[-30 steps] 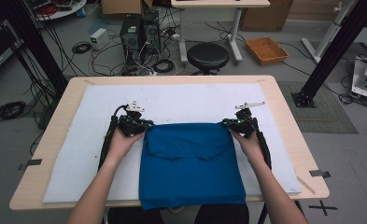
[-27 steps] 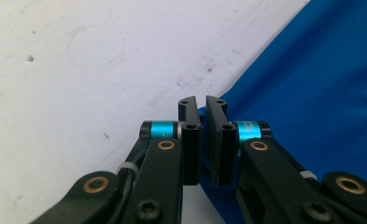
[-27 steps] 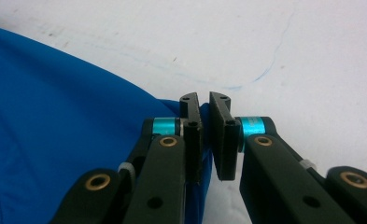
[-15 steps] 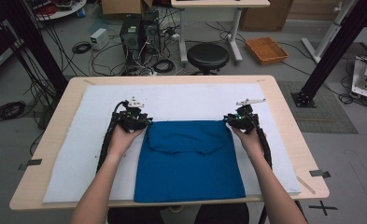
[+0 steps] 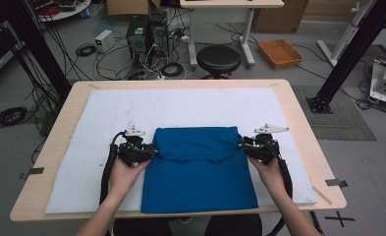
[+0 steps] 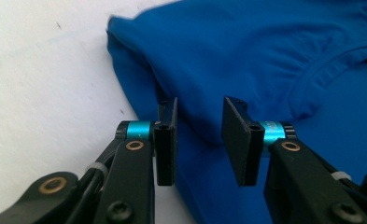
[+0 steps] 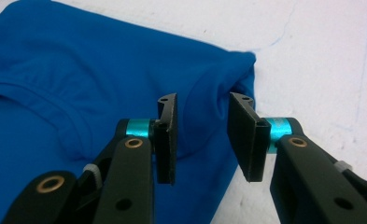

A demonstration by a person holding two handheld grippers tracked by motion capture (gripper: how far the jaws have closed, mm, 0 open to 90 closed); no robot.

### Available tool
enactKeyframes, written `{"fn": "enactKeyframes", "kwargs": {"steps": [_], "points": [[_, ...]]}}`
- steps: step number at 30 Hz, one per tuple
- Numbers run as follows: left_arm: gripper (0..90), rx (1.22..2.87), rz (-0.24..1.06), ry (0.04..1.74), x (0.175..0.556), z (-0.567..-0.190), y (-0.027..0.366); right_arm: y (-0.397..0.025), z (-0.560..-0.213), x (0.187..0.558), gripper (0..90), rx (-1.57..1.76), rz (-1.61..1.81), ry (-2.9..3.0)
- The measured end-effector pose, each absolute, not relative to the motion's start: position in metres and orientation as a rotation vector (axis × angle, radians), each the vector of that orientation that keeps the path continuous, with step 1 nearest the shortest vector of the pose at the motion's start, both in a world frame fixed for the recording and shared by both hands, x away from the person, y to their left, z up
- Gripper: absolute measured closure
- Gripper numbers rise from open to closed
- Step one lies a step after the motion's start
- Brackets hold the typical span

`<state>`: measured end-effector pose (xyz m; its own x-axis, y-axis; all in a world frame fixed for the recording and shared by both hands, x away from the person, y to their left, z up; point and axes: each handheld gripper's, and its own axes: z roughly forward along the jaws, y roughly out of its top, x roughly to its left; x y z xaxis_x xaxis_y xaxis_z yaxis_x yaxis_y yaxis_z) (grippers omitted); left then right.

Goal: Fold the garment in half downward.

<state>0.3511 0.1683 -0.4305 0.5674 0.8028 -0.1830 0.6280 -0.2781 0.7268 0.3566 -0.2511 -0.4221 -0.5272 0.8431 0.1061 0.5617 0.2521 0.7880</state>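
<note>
Now both grippers stand parted: the left gripper (image 5: 152, 151) at nine o'clock and the right gripper (image 5: 241, 145) at three have let go of the blue T-shirt (image 5: 199, 169). Its folded top lies flat on the white mat (image 5: 97, 123); this fold looks finished.

A robotics lab or workshop, rigged for recording

Beyond the hand-held gripper (image 5: 153, 151) and past the far edge of the tabletop (image 5: 180, 84), computer towers (image 5: 145, 34) stand on a grey floor amid tangled cables (image 5: 90, 49); a black stool (image 5: 218, 59), an orange tray (image 5: 280, 52) and black frame posts (image 5: 350, 54) (bolted to a base) stand farther off, with a white desk (image 5: 230, 4) behind.
</note>
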Motion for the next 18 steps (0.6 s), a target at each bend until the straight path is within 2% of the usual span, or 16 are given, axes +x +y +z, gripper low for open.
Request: {"fn": "enactKeyframes", "kwargs": {"steps": [14, 16, 18], "points": [[68.0, 1.967, 0.243, 1.181, 0.358, -0.438, 0.161, -0.247, -0.439, 0.361, 61.9, 1.414, 1.155, 2.190], [70.9, 1.970, 0.242, 1.177, 0.358, -0.439, 0.161, -0.243, -0.440, 0.362, 64.3, 1.406, 1.142, 2.205], [74.2, 1.969, 0.243, 1.172, 0.358, -0.439, 0.160, -0.240, -0.441, 0.364, 70.8, 1.396, 1.123, 2.218]]}}
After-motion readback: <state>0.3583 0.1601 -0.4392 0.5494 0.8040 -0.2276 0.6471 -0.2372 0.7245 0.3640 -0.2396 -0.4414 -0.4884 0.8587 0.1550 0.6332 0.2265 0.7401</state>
